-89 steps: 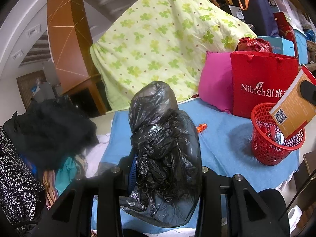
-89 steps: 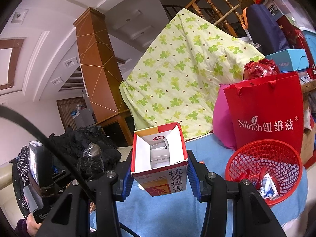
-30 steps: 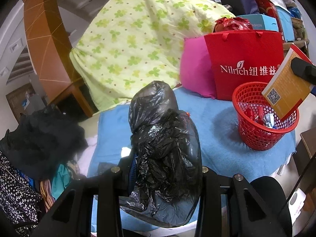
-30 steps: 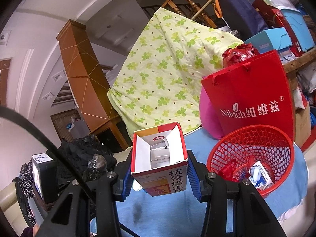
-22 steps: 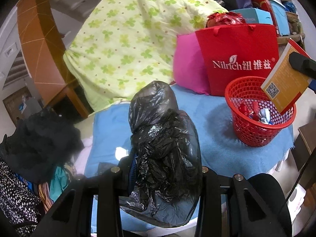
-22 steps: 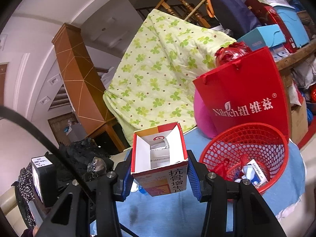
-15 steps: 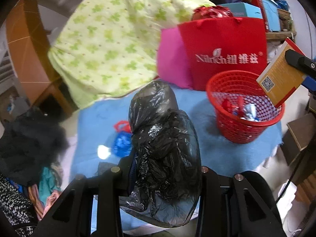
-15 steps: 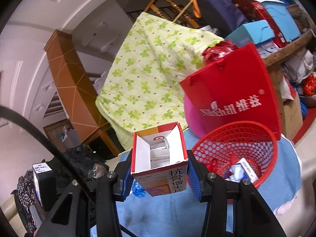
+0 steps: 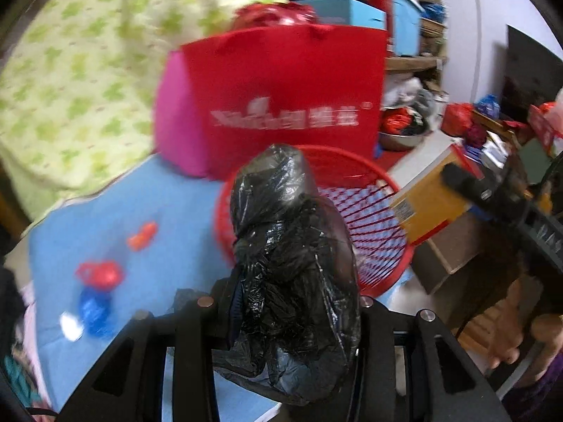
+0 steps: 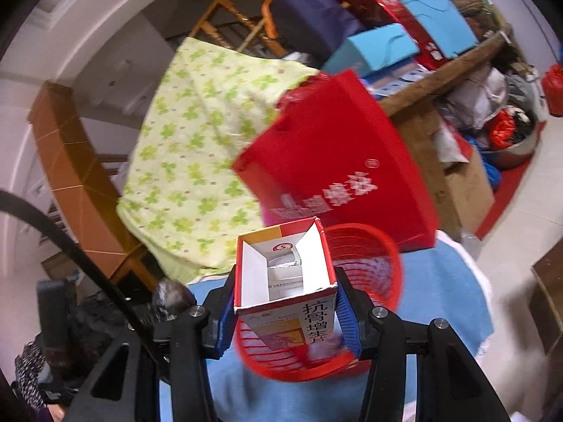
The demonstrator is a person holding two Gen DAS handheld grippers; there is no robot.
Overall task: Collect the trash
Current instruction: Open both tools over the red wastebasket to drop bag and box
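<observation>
Trash is clamped in both grippers: a black plastic bag (image 9: pixel 295 274) by the left gripper (image 9: pixel 295 302), an open carton (image 10: pixel 286 277) by the right gripper (image 10: pixel 286 311), each held over the red basket (image 10: pixel 383 246).

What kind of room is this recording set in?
Likely a cluttered home living or storage area: a wooden stair railing, a floral quilt draped over furniture, and stacked boxes on a shelf.
</observation>
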